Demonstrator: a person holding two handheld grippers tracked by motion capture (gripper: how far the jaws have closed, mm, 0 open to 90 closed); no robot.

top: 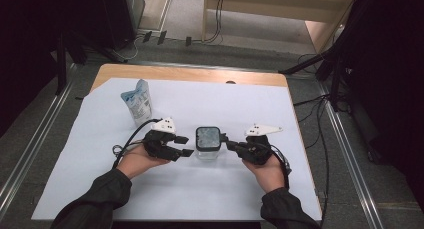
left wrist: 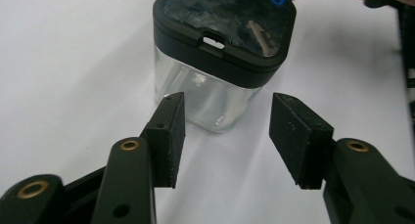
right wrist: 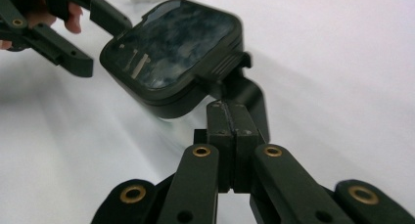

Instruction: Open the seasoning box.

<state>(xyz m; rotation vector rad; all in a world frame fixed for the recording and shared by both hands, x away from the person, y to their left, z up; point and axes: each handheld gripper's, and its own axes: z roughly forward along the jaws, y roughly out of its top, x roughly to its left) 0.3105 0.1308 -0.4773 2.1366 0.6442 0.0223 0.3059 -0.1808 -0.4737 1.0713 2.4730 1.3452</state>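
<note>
A small clear jar with a square black lid stands upright on the white sheet that covers the table, a little near of its middle and between the two grippers. In the left gripper view the jar's see-through body rises just beyond the jaws, and the lid has a glossy top panel and a small catch on the side that faces the camera.

The left gripper lies in the person's left hand, just left of the jar. Its jaws are released: the two black pads stand apart with bare white sheet between them, and neither one touches the jar.

The right gripper comes in from the right, held in the person's right hand. Its jaws are clenched, pad against pad, with nothing between them, and their tips lie at the ridged tab on the lid's right edge; whether they press on it I cannot tell.

Far left on the sheet, well apart from the jar, a pale blue and white pouch stands upright.
</note>
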